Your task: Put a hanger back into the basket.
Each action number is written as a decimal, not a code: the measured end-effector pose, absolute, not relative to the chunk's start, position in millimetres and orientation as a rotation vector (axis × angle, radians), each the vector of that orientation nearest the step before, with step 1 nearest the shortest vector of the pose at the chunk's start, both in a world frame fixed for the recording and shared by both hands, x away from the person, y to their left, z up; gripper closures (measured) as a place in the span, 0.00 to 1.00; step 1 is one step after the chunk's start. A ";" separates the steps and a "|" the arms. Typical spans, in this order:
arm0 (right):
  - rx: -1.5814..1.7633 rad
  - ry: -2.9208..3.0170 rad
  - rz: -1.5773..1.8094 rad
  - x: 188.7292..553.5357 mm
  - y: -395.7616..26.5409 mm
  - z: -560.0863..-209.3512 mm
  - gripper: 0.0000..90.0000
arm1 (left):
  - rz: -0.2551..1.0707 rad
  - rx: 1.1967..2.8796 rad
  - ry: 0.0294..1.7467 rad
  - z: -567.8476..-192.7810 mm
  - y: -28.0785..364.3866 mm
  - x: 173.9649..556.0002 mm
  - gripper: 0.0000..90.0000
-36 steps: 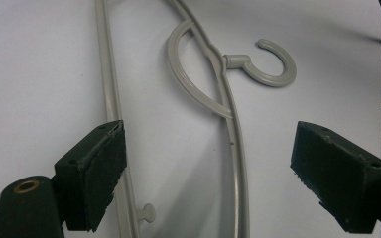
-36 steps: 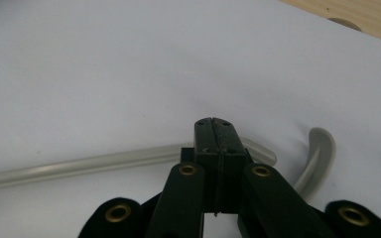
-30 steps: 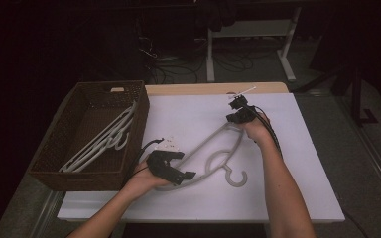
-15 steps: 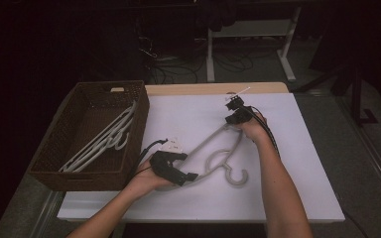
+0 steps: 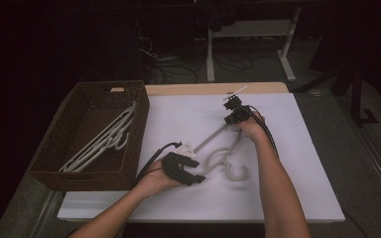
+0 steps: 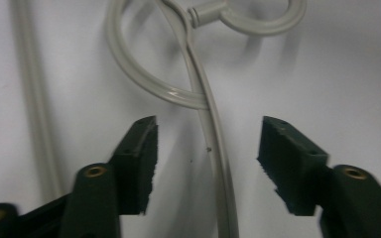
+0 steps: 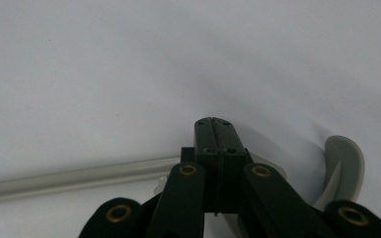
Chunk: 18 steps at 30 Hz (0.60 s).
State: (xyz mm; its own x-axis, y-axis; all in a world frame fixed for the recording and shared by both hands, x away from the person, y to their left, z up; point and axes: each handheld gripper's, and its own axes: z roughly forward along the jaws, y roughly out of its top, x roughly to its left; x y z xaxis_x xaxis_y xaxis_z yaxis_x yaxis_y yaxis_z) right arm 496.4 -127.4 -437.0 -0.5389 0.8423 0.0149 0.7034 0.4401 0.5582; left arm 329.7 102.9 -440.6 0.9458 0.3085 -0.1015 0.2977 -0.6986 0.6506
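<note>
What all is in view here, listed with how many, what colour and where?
Hanger on the table: one, pale grey plastic, mid-table on the white cover, hook toward the near edge.
Hangers in the basket: several, exact count unclear, pale grey, lying along it.
Wicker basket: one, dark brown, left side of the table.
Table cover: one, white.
Desk frame: one, white, in the dark background.
Left tool: black, jaws just been closing, astride the hanger's arm, pads not touching.
Right tool: black, shut, at the hanger's far end.
Forearms: two, entering from the bottom.
</note>
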 end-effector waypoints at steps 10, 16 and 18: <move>1.327 2.430 0.739 495.8 -126.0 -437.5 1.00 | -0.016 2.465 0.395 -445.9 89.7 334.6 0.84; 1.320 2.433 0.740 494.5 -125.2 -436.8 0.99 | -0.034 2.465 0.421 -444.9 89.7 335.5 0.86; 1.317 2.433 0.743 494.3 -125.3 -436.3 0.99 | -0.043 2.459 0.448 -444.4 90.2 336.4 0.87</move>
